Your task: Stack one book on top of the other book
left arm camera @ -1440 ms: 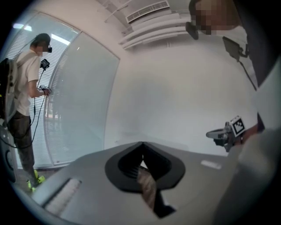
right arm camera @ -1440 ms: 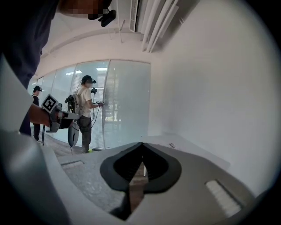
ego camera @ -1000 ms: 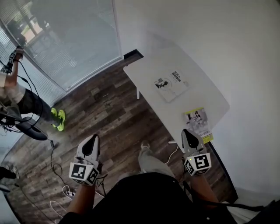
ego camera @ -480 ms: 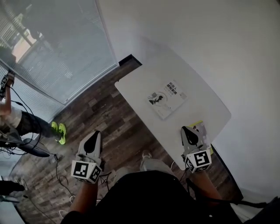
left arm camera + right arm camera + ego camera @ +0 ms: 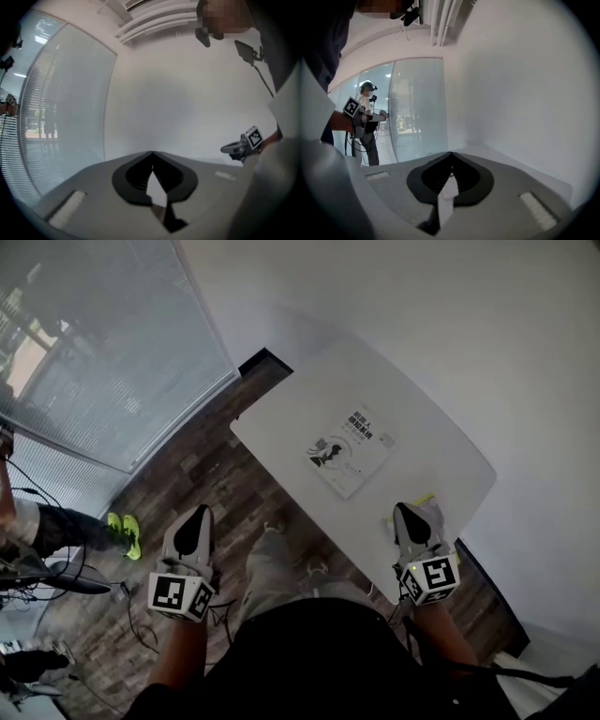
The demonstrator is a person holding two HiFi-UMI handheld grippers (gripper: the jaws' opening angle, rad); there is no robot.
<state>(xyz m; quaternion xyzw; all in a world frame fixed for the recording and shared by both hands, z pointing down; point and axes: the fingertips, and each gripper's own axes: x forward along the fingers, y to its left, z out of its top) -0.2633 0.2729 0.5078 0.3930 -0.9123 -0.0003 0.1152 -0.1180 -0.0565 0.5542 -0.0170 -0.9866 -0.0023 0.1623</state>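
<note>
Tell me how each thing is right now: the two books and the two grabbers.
White book: closed, lying flat on the table, cover up, nothing on top.
Yellow book: by the table's near edge, mostly hidden behind the right gripper, not stacked.
Left gripper: shut, empty, out over the floor.
Right gripper: shut, empty.

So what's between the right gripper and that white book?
Nothing but bare table shows, in the head view, between the right gripper and the white book.
</note>
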